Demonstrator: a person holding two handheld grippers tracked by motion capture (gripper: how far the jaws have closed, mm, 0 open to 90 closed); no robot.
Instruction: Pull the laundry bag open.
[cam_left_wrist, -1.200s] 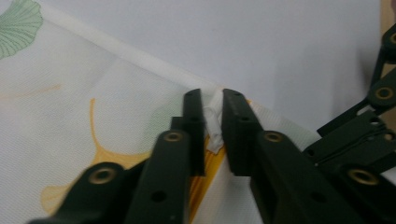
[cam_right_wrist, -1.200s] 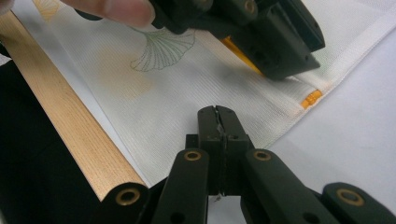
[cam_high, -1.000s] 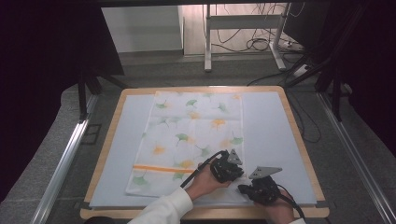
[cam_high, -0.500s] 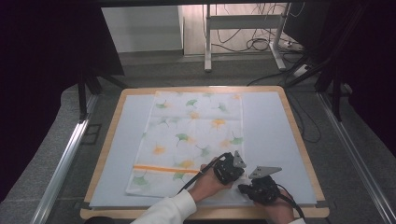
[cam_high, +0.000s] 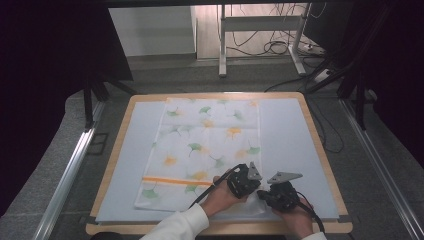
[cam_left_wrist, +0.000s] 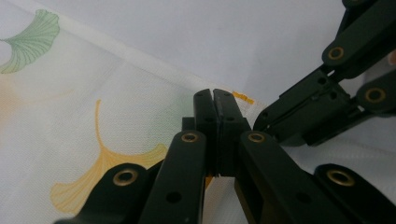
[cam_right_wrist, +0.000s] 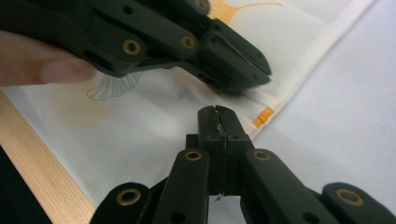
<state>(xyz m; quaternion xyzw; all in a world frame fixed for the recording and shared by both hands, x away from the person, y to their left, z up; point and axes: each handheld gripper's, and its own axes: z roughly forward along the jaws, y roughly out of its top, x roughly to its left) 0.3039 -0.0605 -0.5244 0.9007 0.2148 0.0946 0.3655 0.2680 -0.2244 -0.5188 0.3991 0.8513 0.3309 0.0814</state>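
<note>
Left gripper (cam_high: 248, 176) jaws have just closed over the cloth (cam_high: 210, 145).

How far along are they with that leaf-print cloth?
Early, it seems. Done: the ginkgo-print cloth lies spread flat on the table, with no fold showing. In hand: the left gripper and right gripper are both shut at the cloth's near right corner; whether either pinches fabric is unclear. Left: probably lifting that corner and folding.

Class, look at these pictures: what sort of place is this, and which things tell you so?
Probably a lab or recording workshop, not a home: a wood-rimmed table bearing one leaf-print cloth, loose cables on the floor, and black curtains at the sides.
</note>
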